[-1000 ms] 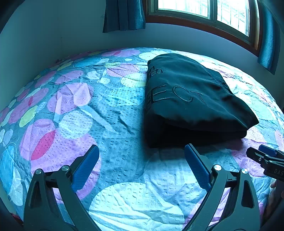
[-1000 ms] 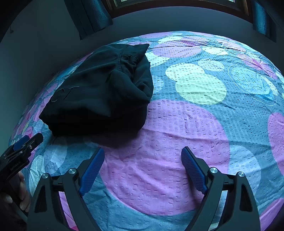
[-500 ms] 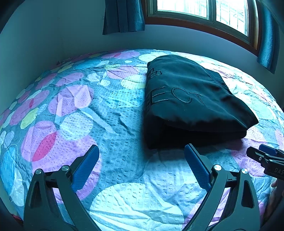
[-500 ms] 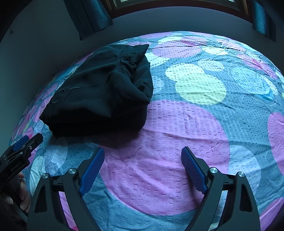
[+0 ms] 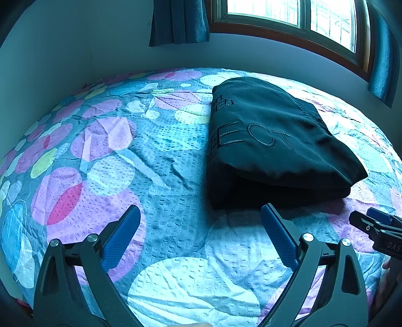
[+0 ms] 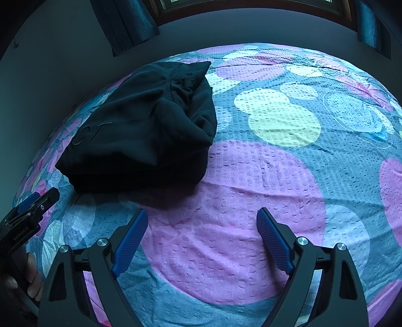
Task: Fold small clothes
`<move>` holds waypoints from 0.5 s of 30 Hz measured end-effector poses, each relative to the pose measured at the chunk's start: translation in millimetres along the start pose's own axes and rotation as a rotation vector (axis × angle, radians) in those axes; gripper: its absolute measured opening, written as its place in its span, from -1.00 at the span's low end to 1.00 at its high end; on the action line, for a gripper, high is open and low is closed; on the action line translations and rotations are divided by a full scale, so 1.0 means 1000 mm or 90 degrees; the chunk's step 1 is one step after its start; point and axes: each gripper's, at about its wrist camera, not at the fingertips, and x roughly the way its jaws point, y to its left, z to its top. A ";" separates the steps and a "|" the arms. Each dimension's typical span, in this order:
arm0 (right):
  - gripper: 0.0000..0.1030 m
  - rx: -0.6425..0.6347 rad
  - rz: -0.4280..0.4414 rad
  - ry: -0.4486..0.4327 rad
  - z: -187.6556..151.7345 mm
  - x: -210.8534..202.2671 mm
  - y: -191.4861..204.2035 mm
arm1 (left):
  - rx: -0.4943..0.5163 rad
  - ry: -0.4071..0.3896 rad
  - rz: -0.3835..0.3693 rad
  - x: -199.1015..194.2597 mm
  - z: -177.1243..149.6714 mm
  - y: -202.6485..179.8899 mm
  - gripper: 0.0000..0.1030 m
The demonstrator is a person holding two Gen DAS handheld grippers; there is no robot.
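While both tools hung released over the bedspread, the folded black garment lay just ahead, between left tool and right tool, long axis crosswise.

The lettering on the black garment wraps over the fold, so only "ECT" reads clearly and the rest is too dark. The window gets chopped by the top edge. The right claw only pokes in from the side, and the hand holding the other one is mostly cut off.
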 end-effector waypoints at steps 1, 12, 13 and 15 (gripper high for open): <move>0.69 0.000 0.000 0.000 0.000 0.000 0.000 | 0.001 -0.001 0.001 0.000 0.000 0.000 0.87; 0.69 -0.003 0.000 0.004 -0.001 0.001 0.001 | 0.004 -0.004 -0.001 -0.002 0.000 -0.004 0.87; 0.69 -0.003 0.000 0.004 -0.002 0.001 0.001 | 0.003 -0.004 0.000 -0.002 0.000 -0.004 0.87; 0.69 -0.002 0.000 0.004 -0.002 0.001 0.002 | 0.003 -0.002 0.000 -0.002 0.000 -0.005 0.87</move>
